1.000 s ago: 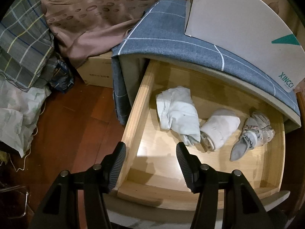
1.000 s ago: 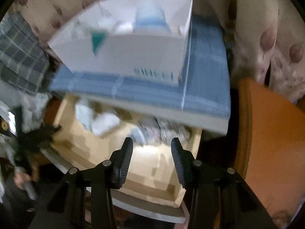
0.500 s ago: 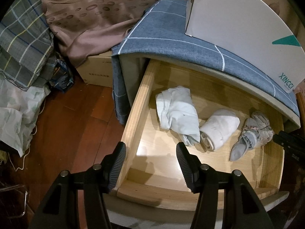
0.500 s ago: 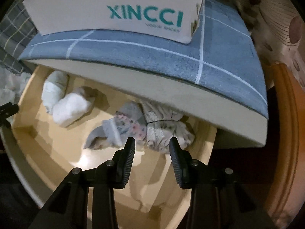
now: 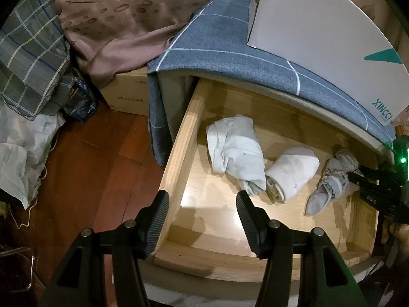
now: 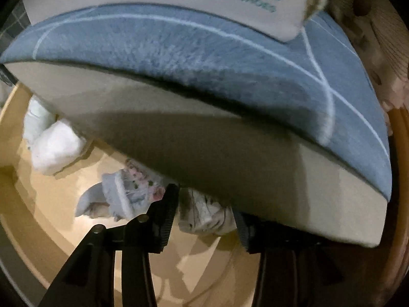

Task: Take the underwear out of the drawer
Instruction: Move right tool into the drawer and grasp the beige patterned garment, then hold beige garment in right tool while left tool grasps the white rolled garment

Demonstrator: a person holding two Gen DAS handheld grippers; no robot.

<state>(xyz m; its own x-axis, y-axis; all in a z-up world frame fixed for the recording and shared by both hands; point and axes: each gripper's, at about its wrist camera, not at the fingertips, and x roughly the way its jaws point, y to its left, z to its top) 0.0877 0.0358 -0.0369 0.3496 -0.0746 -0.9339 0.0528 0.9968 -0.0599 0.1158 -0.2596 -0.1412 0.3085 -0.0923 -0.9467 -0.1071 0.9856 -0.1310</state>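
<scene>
The wooden drawer (image 5: 179,140) stands pulled open. In it lie a pale rolled garment (image 5: 235,151), a white rolled garment (image 5: 291,174) and a grey patterned underwear bundle (image 5: 329,186) at the right. My left gripper (image 5: 202,217) is open and empty above the drawer's front left corner. My right gripper (image 6: 204,215) is open inside the drawer, its fingers on either side of the patterned underwear (image 6: 204,212), under the cabinet's top edge. It shows at the right edge of the left wrist view (image 5: 358,179).
A blue checked cloth (image 5: 230,51) covers the cabinet top, with a white XINCCI shoe box (image 5: 319,25) on it. A cardboard box (image 5: 127,94), brown curtain and plaid fabric (image 5: 30,58) lie left on the red wood floor (image 5: 89,166).
My right gripper has dropped down into the drawer's right side and reached the patterned underwear. My left gripper has stayed still.
</scene>
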